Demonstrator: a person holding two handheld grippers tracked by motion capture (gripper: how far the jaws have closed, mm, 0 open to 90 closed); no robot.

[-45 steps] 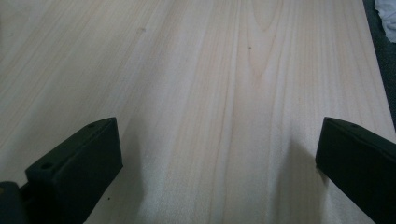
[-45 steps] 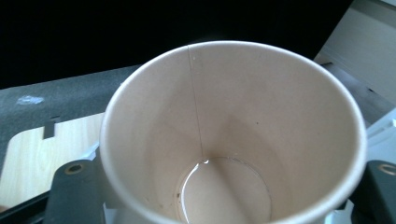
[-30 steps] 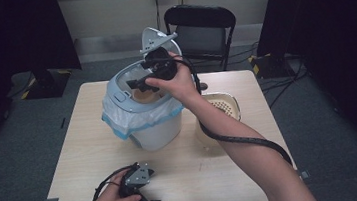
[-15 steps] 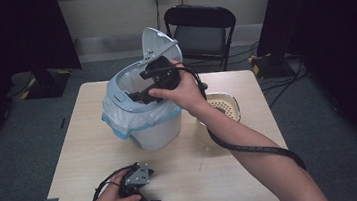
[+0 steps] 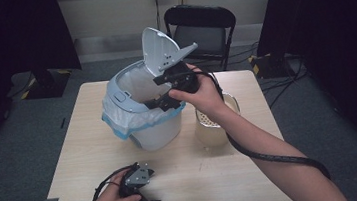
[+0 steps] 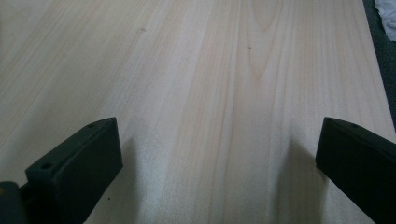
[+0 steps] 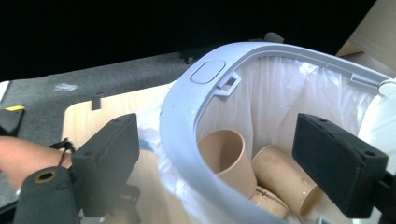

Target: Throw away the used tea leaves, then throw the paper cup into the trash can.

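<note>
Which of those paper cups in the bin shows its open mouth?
The left cup in the right gripper view: its round opening faces the camera, while the right cup shows only its side.

In the right gripper view, the bin's grey rim (image 7: pixel 187 140) is covering the lower parts of the paper cups (image 7: pixel 224 156) inside, and the picture's bottom edge is cutting off the smallest one. In the high view, the right hand (image 5: pixel 201 95) and its gripper (image 5: pixel 162 102) are hiding part of the white bin (image 5: pixel 144 129), while the forearm is covering much of what is probably a pale basket (image 5: pixel 209 132) beside it. The bottom edge is cropping both forearms.
</note>
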